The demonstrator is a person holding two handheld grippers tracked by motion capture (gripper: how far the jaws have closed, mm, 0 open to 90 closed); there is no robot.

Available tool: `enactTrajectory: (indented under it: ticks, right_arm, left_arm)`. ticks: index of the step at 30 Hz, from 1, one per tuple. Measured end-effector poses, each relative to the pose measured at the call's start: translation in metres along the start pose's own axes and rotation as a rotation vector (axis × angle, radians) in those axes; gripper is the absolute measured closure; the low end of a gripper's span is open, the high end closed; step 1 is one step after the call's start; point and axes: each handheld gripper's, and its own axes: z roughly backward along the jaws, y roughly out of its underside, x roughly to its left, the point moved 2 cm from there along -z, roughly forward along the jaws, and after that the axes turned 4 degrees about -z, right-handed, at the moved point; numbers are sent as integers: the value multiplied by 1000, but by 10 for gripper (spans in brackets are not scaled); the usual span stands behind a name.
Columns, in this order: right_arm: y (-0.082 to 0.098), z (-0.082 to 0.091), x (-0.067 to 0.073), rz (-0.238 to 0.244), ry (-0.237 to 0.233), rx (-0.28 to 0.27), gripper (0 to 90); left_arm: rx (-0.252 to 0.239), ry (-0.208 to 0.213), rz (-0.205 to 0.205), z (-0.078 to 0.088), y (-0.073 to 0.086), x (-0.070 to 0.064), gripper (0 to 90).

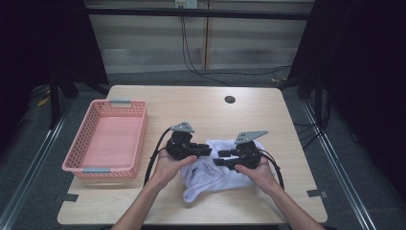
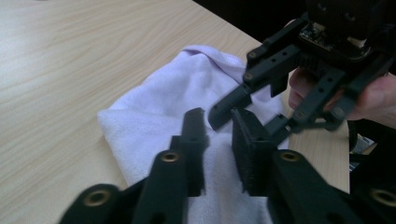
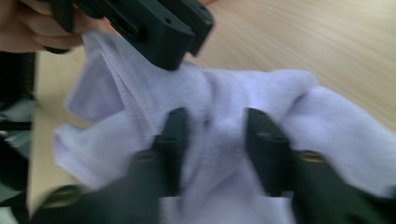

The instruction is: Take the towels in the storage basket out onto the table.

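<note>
A white towel (image 1: 207,176) lies crumpled on the wooden table (image 1: 215,115), near its front edge. Both hand-held grippers meet over it, tips facing each other. My left gripper (image 1: 208,151) hovers at the towel's left part; in the left gripper view its jaws (image 2: 217,127) stand apart with the cloth (image 2: 187,88) beyond them and nothing pinched. My right gripper (image 1: 218,159) comes in from the right. In the right gripper view a raised fold of the towel (image 3: 299,107) fills the gap between its jaws (image 3: 217,126), which press on it. That view is blurred.
A pink plastic basket (image 1: 79,163) with nothing in it stands at the table's left side. A small round hole (image 1: 230,99) sits near the far edge. Cables trail from both grippers toward the front edge. Bare wood lies behind the towel.
</note>
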Motion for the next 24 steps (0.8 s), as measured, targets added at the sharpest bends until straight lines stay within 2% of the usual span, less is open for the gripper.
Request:
enactTrajectory:
  ticks: [1,2,3,5,7,8,9,10,11,12,13,14,16,18,19,21,23,24]
  right_arm:
    - [0,-2,0,-3,18,17,866]
    - [-1,-3,0,9,30,26,878]
    - [-1,-4,-1,2,22,27,885]
    - [-2,-5,-3,-5,36,16,889]
    - [-6,-4,-7,-12,53,-7,890]
    - [-8,-3,-10,-22,63,-24,891]
    - [-11,-2,-12,-35,60,-37,891]
    - [-13,-2,-14,-38,66,-48,891]
    - [-15,-1,-16,-42,70,-56,892]
    - [-17,-1,-18,-43,66,-65,892]
    - [-18,-1,-20,-46,68,-68,892]
    - [-19,-2,-22,-52,72,-68,892]
    - [-19,-3,-25,-62,75,-79,892]
    - [-19,-5,-27,-68,61,-78,892]
    - [-19,-6,-27,-70,64,-80,892]
    - [-19,-9,-26,-77,63,-78,891]
    - [-19,-10,-25,-73,59,-72,891]
    - [-18,-11,-24,-73,57,-69,891]
  left_arm:
    - [7,-30,-4,2,4,2,622]
    - [-1,-57,9,5,8,3,590]
    - [-12,-46,23,10,12,3,563]
    - [-38,-83,9,23,18,-2,516]
    - [-57,-96,-6,37,20,-11,447]
    - [-59,-82,-17,44,20,-17,447]
    - [-48,-50,-28,49,22,-23,472]
    - [-27,0,-43,52,24,-29,503]
    - [-17,26,-60,55,28,-34,538]
    - [-20,21,-74,57,33,-38,583]
    - [-20,21,-74,57,33,-38,628]
    - [16,94,-68,57,45,-43,657]
    - [57,99,-72,51,59,-45,644]
    - [69,81,-40,40,70,-41,582]
    - [90,63,-32,34,74,-38,520]
    - [113,-17,-52,24,77,-34,456]
    - [126,8,-33,17,79,-30,422]
    - [138,-6,-42,13,79,-30,414]
